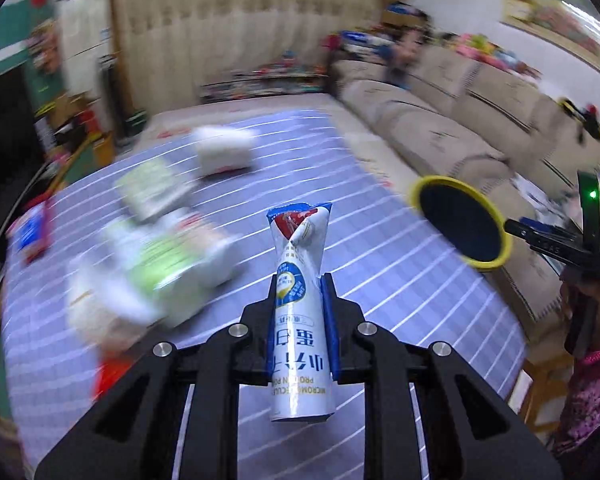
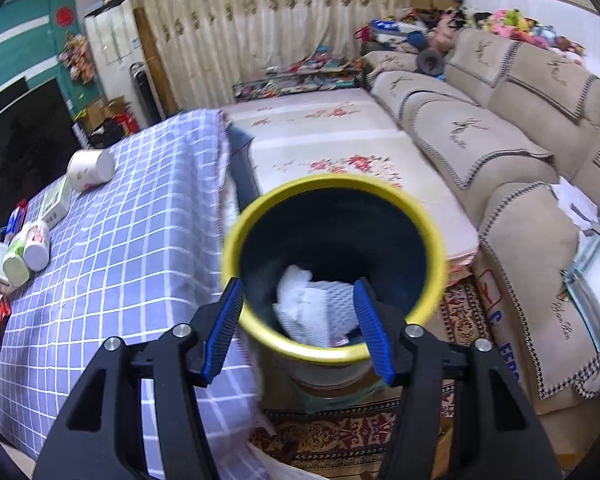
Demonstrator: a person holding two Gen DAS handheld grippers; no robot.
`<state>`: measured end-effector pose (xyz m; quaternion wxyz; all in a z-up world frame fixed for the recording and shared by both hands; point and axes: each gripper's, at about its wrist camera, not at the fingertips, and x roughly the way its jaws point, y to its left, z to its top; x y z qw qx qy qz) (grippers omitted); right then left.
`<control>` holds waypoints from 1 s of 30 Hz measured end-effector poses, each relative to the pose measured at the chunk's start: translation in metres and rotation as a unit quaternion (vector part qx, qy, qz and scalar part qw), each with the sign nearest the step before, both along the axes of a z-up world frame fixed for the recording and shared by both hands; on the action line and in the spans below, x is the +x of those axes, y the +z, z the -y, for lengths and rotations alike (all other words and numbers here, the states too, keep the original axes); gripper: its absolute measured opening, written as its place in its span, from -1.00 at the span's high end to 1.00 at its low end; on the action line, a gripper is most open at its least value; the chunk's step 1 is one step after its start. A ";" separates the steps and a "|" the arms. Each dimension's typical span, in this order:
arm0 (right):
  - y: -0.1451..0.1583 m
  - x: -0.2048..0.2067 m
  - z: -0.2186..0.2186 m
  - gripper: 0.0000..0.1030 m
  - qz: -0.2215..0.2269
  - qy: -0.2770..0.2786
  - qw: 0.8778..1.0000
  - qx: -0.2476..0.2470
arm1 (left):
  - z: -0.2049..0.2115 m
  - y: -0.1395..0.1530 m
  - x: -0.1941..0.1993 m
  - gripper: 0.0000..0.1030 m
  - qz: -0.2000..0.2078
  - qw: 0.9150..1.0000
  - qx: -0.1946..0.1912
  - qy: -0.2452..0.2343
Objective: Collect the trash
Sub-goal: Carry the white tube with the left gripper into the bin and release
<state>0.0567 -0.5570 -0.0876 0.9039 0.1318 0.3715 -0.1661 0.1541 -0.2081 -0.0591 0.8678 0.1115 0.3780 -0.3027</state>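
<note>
Left gripper (image 1: 300, 292) pinches a crumpled white-and-blue sachet (image 1: 300, 280) tight, lifted above the checked tablecloth (image 1: 380, 280). Right gripper (image 2: 298, 312) clamps the near rim of the yellow-rimmed bin (image 2: 332, 196), holding it off the table's edge, mouth tilted, likely to receive the sachet. White paper (image 2: 300, 304) lies inside.

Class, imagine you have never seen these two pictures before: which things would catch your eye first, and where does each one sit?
First the white and blue packet, clamped upright in the left gripper above the checked tablecloth. Next the yellow-rimmed dark bin, held between the right gripper fingers beside the table's edge, with crumpled white paper inside. Then the litter on the cloth at left, such as a tipped white cup.
</note>
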 end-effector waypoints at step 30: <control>-0.006 -0.071 0.077 -0.13 0.017 -0.089 0.996 0.027 | 0.311 -0.061 0.039 -0.31 -0.049 0.984 0.032 -0.170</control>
